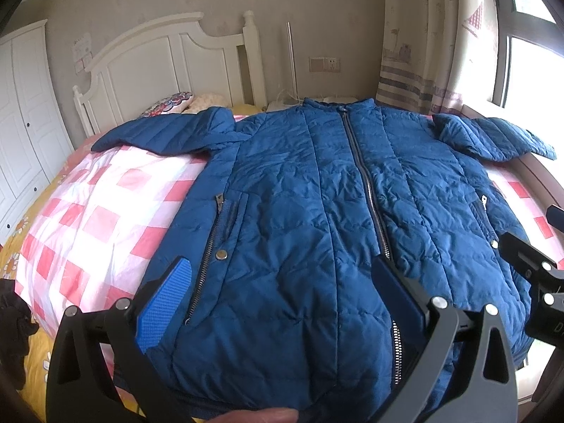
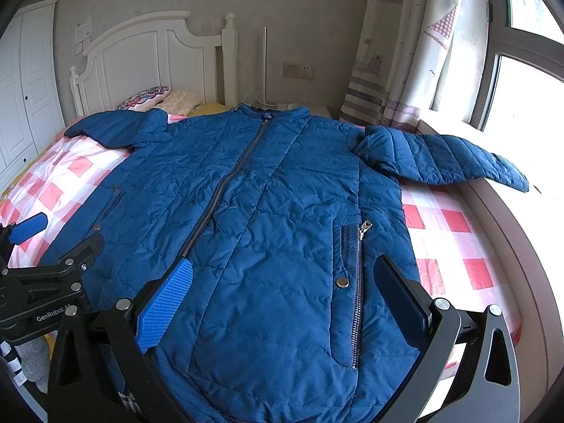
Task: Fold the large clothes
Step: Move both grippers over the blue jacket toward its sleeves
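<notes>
While both tools are hovering over the hem end of the bed [image 1: 105, 211], a blue quilted jacket [image 1: 317, 194] is lying front-up and zipped across the pink-checked cover, its collar pointing toward the headboard [image 1: 158, 56] and its hem hanging near the foot edge. One sleeve [image 1: 158, 134] is stretching out toward the wardrobe-side edge of the bed, and the other sleeve [image 2: 440, 158] is reaching past the window-side edge onto the sill.

The left gripper [image 1: 282, 303] is spreading its jaws wide above the lower left panel, grasping nothing; the right gripper [image 2: 285, 303] is likewise gaping over the lower right panel near the pocket zipper [image 2: 359, 282], empty.

Judging by the puffy, crinkled shell, the jacket is looking light, soft and rather slippery, so it is likely springing back when pressed and sliding on the cotton cover. Thin single layers are probably slipping out of smooth pads, so pinching through a seam or edge seems wiser: the cuff of each sleeve for bringing the sleeves across the chest, then the hem corners for folding upward toward the collar. Metal zippers and the snap [image 1: 221, 254] are offering firmer spots but may skid between pads.
</notes>
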